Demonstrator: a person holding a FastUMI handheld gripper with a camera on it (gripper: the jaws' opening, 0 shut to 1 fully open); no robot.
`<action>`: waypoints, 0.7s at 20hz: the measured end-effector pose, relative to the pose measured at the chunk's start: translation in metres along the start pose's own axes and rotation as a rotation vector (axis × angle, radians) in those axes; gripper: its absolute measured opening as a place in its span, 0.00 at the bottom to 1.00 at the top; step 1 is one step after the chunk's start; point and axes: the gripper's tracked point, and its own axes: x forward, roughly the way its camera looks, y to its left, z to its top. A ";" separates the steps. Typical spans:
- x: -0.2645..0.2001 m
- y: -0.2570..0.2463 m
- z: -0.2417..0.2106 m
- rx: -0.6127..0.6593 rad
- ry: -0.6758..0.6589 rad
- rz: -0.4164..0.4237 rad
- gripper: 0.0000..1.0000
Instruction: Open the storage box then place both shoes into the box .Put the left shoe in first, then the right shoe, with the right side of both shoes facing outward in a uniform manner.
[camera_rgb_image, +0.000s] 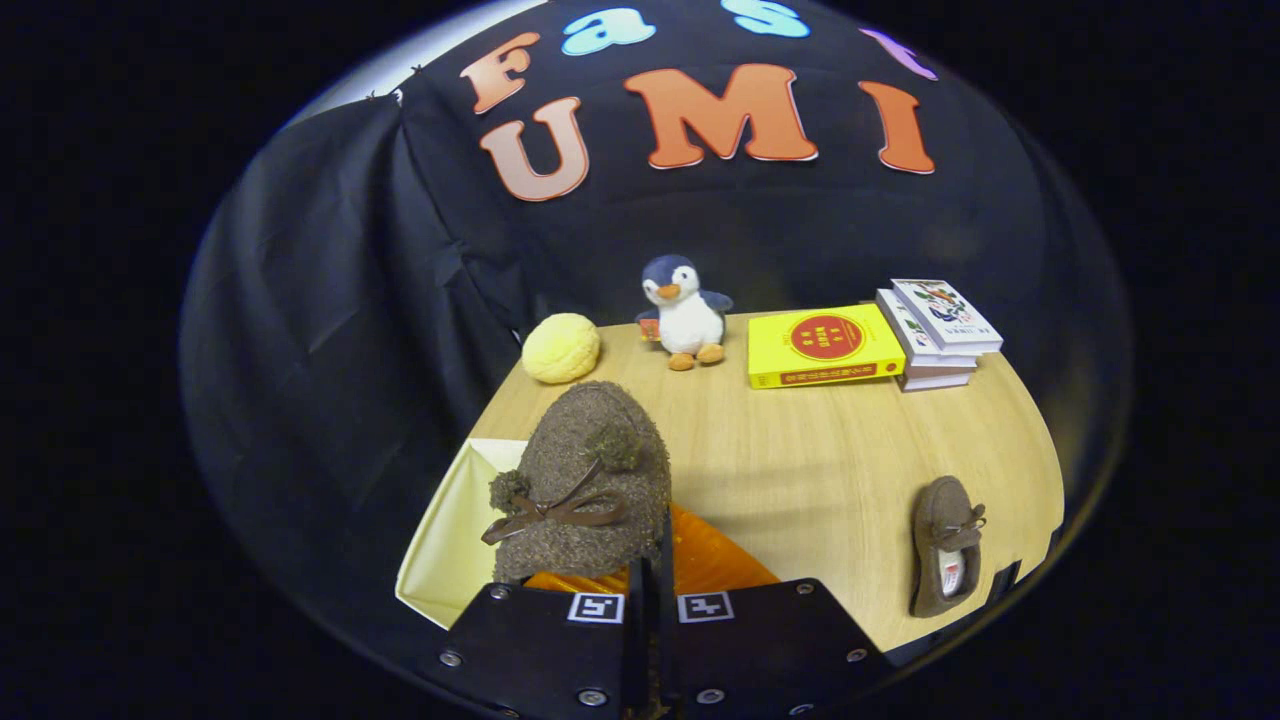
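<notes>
1. Brown fuzzy shoe (590, 480), with a thin brown bow and two pom-poms on its upper, stands just ahead of the gripper (648, 585), toe pointing away from it.
2. Gripper state: the two fingers are drawn close together with only a narrow slit between them, and they appear to pinch the rear edge of this shoe; the contact itself is hidden behind the finger plates, so a firm clamp by both fingers cannot be told for certain.
3. Storage box (445, 540): pale cream, open, lying under and to the left of the held shoe at the near left corner of the bench (830, 460). An orange ribbed panel (715, 565) shows just right of the shoe, close to the fingers; whether it is the box's lid or its lining cannot be told.
4. Second brown shoe (945, 545) lies on the bench well apart to the right, near the bench edge, opening upward, with a pale insole visible.
5. Far side of the bench, left to right: a yellow round plush ball (561, 348), an upright penguin plush toy (686, 312), a yellow book (823, 346) lying flat, and a stack of books (938, 333) touching its right end.
6. Bench surface is light wood grain.
</notes>
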 end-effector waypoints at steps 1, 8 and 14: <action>0.005 0.019 0.001 -0.012 0.001 0.012 0.05; 0.066 0.100 -0.041 -0.048 0.135 0.010 0.05; 0.125 0.121 -0.089 -0.088 0.280 -0.078 0.06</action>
